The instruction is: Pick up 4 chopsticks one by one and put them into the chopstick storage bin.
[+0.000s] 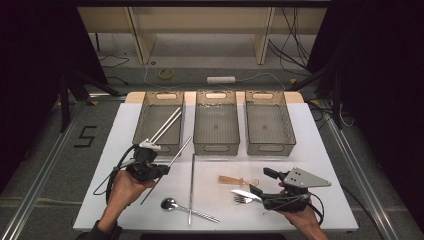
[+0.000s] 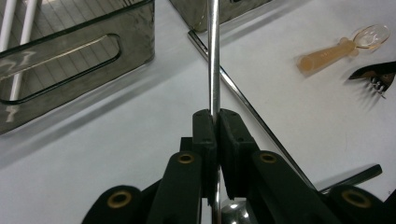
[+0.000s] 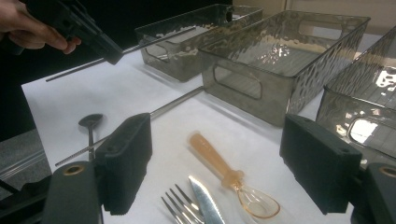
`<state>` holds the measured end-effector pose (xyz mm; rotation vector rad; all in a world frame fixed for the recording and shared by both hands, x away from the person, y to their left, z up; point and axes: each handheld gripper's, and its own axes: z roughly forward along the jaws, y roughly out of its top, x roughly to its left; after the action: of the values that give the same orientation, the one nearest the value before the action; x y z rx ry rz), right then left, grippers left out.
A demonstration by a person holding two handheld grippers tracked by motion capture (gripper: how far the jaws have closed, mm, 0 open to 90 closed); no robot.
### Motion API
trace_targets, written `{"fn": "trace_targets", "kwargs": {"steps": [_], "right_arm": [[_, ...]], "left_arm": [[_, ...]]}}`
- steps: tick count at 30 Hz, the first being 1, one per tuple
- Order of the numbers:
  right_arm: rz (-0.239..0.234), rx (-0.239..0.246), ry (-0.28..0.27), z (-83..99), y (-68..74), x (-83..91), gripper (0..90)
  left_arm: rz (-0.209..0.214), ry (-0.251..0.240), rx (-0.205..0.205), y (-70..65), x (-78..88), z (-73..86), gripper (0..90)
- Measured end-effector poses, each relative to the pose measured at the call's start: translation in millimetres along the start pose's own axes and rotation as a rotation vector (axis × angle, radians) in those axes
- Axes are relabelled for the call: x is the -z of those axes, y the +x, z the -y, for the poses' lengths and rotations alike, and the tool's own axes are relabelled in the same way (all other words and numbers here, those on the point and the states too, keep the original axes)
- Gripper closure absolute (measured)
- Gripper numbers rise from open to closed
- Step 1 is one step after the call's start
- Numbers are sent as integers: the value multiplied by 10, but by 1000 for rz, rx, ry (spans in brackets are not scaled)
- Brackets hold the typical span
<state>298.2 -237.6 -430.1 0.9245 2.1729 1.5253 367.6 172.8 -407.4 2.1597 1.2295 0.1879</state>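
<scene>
We count three clear bins (image 1: 216,122) in a row at the far side of the surface (image 1: 310,150). We see four metal chopsticks (image 1: 192,182): two inside the left bin, one lifted, one lying flat. Two spoons, one metal (image 1: 170,203), one amber (image 1: 238,180). One fork (image 1: 242,199), one knife (image 1: 245,194).

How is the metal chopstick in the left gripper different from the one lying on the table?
The held chopstick is clamped in the shut left gripper, lifted and slanting toward the left bin. The lying chopstick rests flat on the table, untouched, running front to back. Both are slim, shiny metal rods.
</scene>
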Motion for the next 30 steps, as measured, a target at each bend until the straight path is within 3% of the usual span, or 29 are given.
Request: {"fn": "trace_targets", "kwargs": {"steps": [18, 24, 30], "right_arm": [[3, 1, -2, -1, -3, 7, 262], [5, 2, 1, 3, -5, -1, 262], [5, -1, -3, 4, -11, 5, 262]], "left_arm": [[-19, -54, 23, 175, 122, -69, 849], [-16, -60, 17, 251, 132, -186, 849], [-16, -94, 44, 388, 144, -309, 849]]}}
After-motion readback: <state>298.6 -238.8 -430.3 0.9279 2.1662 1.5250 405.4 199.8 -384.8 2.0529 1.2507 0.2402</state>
